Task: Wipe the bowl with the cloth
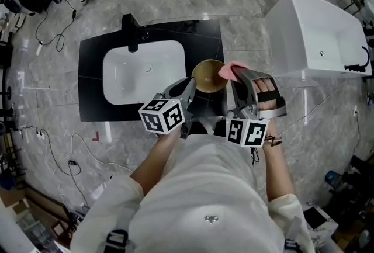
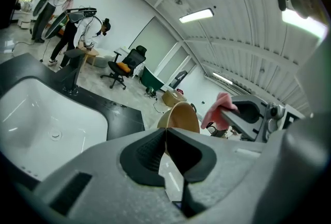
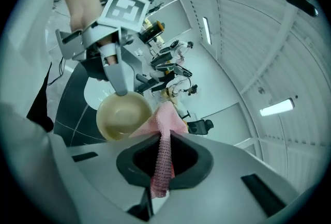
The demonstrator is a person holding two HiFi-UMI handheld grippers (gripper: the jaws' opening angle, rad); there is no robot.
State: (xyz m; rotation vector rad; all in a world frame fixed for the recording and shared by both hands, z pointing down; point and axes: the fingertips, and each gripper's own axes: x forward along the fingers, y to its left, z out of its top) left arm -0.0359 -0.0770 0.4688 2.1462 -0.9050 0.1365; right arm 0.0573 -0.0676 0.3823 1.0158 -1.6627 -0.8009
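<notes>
A tan bowl [image 1: 209, 75] is held in the air over the black counter, just right of the white sink. My left gripper [image 1: 190, 89] is shut on the bowl's rim [image 2: 178, 117], which runs thin between its pads. My right gripper [image 1: 238, 75] is shut on a pink cloth [image 1: 229, 69], whose free end [image 3: 163, 117] sits at the bowl's right edge. In the right gripper view the bowl [image 3: 122, 115] faces me with its inside bare, and the left gripper [image 3: 111, 62] grips it from above.
The white sink basin [image 1: 143, 72] is set in a black counter [image 1: 93, 85] with a black tap [image 1: 131, 33]. A white bathtub [image 1: 318, 35] stands at the right. Cables lie on the grey floor [image 1: 52, 152]. People stand at the far left [image 2: 62, 16].
</notes>
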